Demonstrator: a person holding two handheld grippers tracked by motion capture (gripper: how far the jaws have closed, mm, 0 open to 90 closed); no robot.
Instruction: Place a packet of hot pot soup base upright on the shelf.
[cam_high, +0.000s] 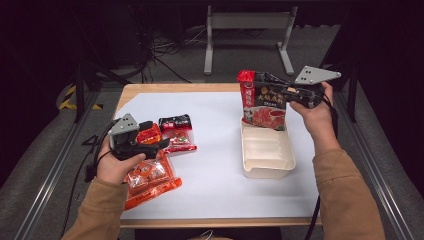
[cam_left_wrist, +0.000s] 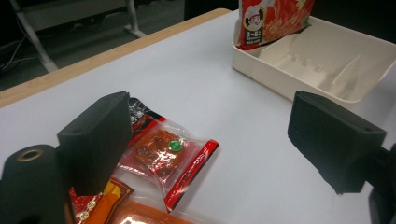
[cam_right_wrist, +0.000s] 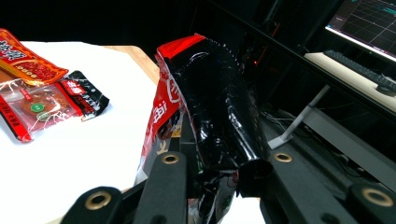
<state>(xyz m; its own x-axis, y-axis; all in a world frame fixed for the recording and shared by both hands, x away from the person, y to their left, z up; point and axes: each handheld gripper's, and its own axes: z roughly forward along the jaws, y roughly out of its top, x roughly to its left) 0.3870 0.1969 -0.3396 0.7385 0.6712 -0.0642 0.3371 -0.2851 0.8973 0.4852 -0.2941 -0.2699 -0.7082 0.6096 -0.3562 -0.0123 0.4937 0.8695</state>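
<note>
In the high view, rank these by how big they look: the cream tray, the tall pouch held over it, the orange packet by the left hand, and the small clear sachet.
1. Cream tray.
2. Tall pouch, close to the tray.
3. Orange packet, partly hidden by the left hand, so rank 2 versus 3 is unsure.
4. Clear sachet.

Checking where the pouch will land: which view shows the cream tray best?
The high view: the whole cream divided tray shows, the red-and-black pouch upright at its far end. The left gripper view shows its dividers, cropped.
</note>
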